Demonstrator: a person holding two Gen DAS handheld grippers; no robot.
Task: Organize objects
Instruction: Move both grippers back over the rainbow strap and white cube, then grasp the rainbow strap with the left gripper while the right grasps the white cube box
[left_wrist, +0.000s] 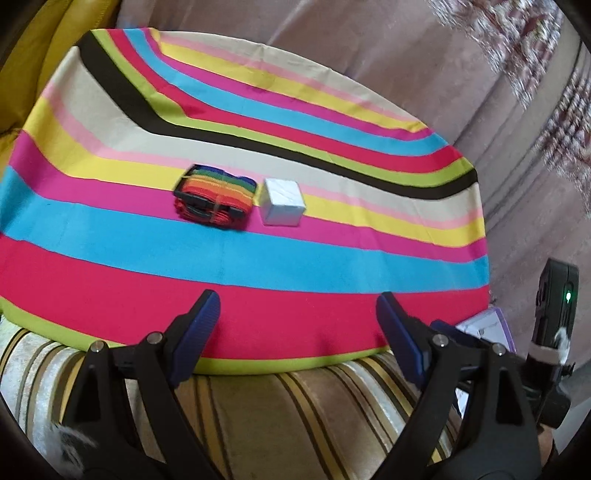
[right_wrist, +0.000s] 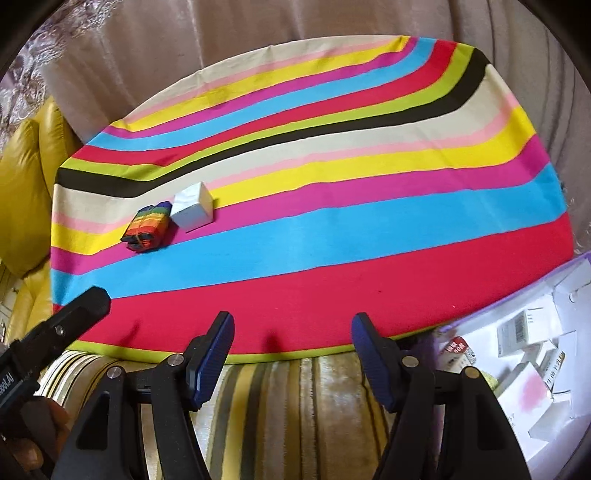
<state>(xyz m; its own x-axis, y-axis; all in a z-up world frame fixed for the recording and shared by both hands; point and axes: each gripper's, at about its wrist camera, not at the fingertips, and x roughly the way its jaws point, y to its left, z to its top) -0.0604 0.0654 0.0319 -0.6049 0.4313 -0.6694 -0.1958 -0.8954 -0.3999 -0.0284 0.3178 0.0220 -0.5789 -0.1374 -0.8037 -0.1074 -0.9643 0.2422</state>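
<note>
Both sets of fingers spread open, empty: left gripper (left_wrist: 295, 314), right gripper (right_wrist: 291, 334), hovering over near edge of striped counter (left_wrist: 110, 280). Rainbow strap bundle (left_wrist: 216, 201) and white box (left_wrist: 283, 202) side by side, well ahead of fingertips.

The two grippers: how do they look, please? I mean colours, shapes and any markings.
Both the left gripper and the right gripper are black plastic with triangular cut-outs, silver pivot pins and ribbed dark blue pads. A green light glows on the right one's body in the left wrist view.
</note>
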